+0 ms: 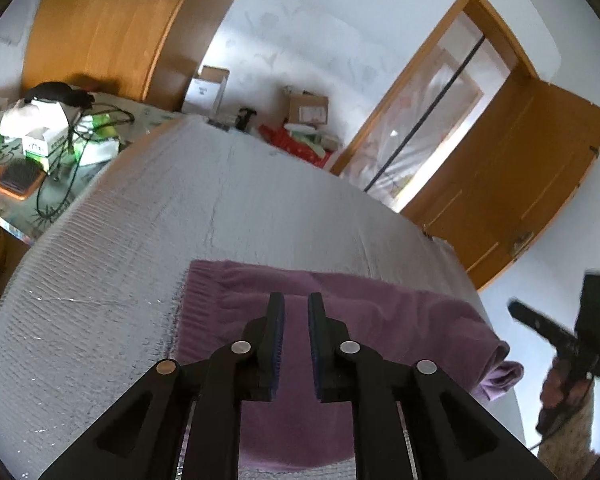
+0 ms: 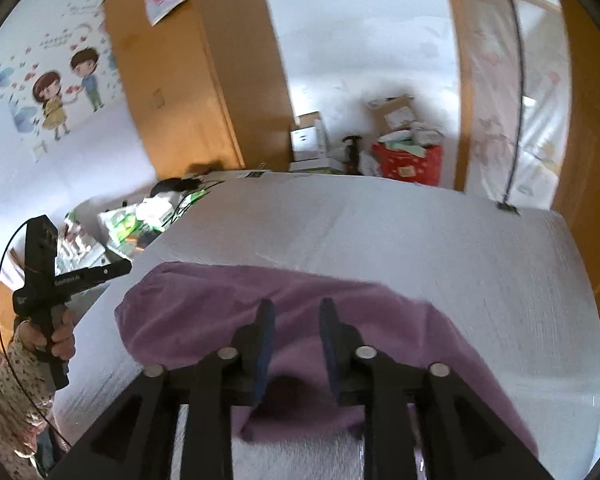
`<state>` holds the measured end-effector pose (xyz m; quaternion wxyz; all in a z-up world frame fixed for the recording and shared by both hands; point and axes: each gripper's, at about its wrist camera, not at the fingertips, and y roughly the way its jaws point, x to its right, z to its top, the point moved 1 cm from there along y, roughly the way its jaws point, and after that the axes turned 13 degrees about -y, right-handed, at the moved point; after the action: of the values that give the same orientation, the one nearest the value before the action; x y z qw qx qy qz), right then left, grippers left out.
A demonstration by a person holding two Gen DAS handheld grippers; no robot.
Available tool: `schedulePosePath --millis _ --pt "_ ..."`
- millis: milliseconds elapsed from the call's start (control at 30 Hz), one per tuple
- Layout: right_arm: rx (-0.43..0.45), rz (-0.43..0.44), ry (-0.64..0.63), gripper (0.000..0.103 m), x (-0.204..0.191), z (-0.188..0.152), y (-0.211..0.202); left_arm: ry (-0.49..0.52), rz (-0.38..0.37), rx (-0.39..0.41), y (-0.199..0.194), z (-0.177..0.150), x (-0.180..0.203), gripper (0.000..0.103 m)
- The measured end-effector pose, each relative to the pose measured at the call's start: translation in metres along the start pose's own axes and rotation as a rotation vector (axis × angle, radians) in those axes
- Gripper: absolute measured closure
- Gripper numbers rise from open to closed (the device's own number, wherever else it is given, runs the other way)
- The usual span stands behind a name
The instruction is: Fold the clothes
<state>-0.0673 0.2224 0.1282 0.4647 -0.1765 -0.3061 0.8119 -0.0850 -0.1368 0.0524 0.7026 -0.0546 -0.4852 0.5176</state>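
Observation:
A purple garment [image 1: 380, 320] lies folded on the silvery quilted table cover [image 1: 140, 240], one end bunched over the right edge. My left gripper [image 1: 296, 300] hovers above it, open, nothing between the fingers. In the right wrist view the same purple garment [image 2: 204, 300] spreads beneath my right gripper [image 2: 296, 306], which is also open and empty. Each view catches the other gripper held off the table's side: the right one [image 1: 560, 332] at far right, the left one [image 2: 48, 280] at far left in a hand with a floral sleeve.
A cluttered side table [image 1: 40, 148] with boxes, cables and a hairbrush stands left of the cover. Cardboard boxes [image 1: 308, 108] and a red bag [image 2: 408, 164] sit on the floor at the far end. A wooden door [image 1: 512, 184] stands open on the right.

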Motion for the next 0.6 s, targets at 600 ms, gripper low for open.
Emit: schedulePosePath --millis 600 --pt "-0.384 0.17 -0.316 0.071 -0.043 0.066 0.186 0.093 0.08 -0.171 0.042 -0.028 -0.001 0.09"
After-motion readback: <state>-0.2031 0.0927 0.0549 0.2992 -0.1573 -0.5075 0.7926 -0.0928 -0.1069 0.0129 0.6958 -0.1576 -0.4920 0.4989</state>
